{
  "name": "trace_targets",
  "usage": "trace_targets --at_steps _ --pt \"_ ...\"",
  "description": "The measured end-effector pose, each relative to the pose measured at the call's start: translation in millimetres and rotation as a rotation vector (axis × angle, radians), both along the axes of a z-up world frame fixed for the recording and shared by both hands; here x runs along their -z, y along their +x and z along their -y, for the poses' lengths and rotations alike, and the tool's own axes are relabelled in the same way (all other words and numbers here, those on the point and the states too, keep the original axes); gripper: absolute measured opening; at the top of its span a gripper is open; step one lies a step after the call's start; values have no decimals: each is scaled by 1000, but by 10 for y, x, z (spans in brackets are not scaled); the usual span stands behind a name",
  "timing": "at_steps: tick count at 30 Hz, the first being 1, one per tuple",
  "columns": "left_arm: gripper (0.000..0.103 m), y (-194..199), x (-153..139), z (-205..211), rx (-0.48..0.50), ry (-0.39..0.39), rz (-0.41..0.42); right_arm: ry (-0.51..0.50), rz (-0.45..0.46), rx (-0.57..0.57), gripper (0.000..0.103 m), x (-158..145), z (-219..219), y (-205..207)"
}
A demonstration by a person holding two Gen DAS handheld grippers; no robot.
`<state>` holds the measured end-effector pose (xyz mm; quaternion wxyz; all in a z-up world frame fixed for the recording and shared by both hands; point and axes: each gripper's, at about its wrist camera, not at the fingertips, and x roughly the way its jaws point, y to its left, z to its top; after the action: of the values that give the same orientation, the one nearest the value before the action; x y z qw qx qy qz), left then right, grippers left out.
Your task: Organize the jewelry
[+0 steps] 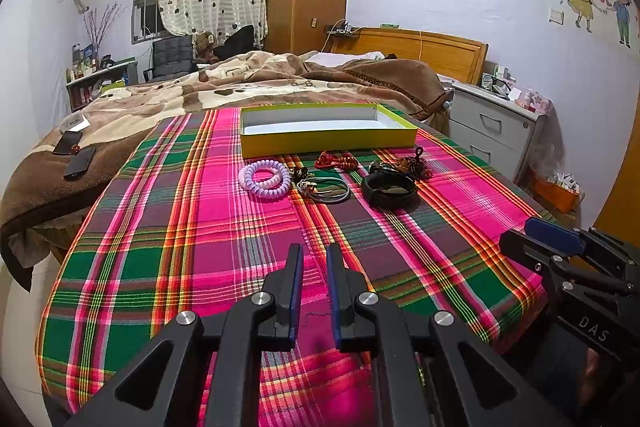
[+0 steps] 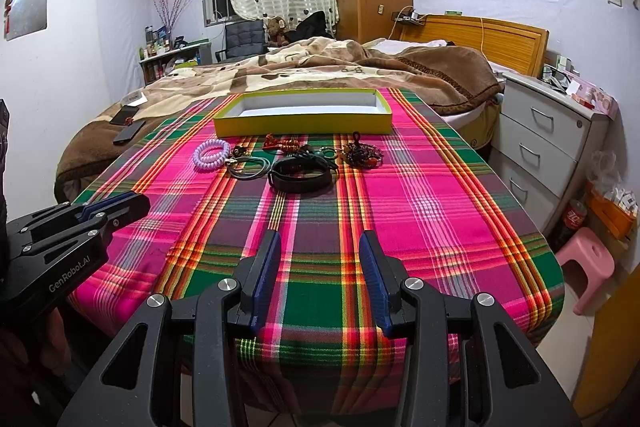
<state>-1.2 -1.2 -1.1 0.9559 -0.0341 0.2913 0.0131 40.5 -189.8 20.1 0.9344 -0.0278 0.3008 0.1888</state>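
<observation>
A shallow yellow-green box (image 1: 328,139) (image 2: 304,125) with a white inside stands at the far end of the plaid tablecloth (image 1: 240,235). In front of it lies a row of jewelry: a purple spiral band (image 1: 264,179) (image 2: 211,154), thin grey rings (image 1: 326,189) (image 2: 250,169), a black band (image 1: 388,189) (image 2: 302,175), a red piece (image 1: 336,159) (image 2: 282,143) and dark beads (image 1: 416,165) (image 2: 362,153). My left gripper (image 1: 314,251) (image 2: 136,203) hovers near the table's front with a narrow gap and nothing in it. My right gripper (image 2: 318,239) (image 1: 520,231) is wide open and holds nothing.
A bed with a brown blanket (image 1: 240,83) lies behind the table, with two phones (image 1: 74,153) on it. White drawers (image 2: 548,147) stand to the right, and a pink stool (image 2: 588,267) stands by the table's right front corner.
</observation>
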Motion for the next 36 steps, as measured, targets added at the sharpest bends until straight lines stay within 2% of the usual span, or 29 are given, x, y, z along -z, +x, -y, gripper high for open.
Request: trace_targets --at_steps 36 --pt "11 -9 -33 0 4 -17 0 -1 -2 0 42 7 -3 -7"
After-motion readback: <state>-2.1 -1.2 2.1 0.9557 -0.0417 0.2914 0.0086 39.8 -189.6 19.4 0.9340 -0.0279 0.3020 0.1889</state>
